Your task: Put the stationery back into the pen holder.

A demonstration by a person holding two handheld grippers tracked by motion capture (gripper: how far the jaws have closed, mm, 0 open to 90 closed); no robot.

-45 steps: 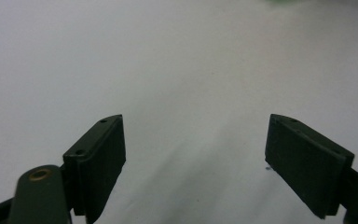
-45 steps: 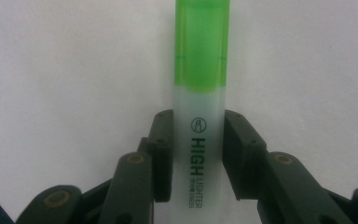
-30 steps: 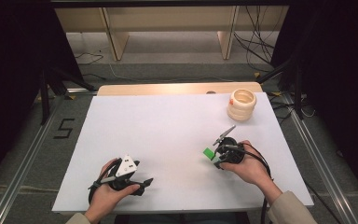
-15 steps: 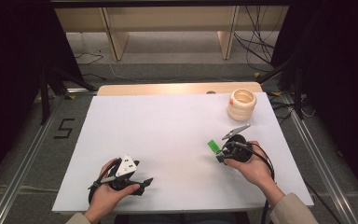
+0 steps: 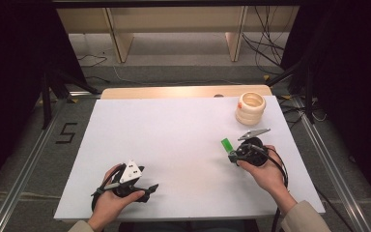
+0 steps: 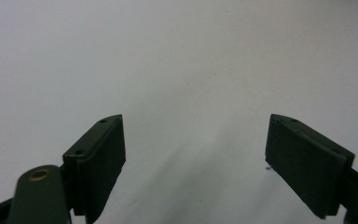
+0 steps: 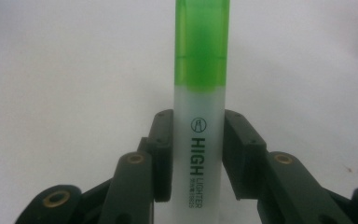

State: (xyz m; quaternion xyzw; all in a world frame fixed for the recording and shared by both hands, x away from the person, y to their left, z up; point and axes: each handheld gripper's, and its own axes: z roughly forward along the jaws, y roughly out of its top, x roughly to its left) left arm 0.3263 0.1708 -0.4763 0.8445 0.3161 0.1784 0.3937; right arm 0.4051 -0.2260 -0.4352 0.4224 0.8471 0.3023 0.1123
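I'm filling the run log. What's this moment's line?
right gripper: shut on highlighter | left gripper: open, over table | holder: apart

A translucent white plastic highlighter with a green cap (image 7: 199, 107) is held off the table, apparently lifted, cap end forward.

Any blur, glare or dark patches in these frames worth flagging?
High view: even light on the white table, surroundings black. Left gripper view: left gripper soft-edged over featureless white. Right gripper view: highlighter print readable, green cap slightly blurred.
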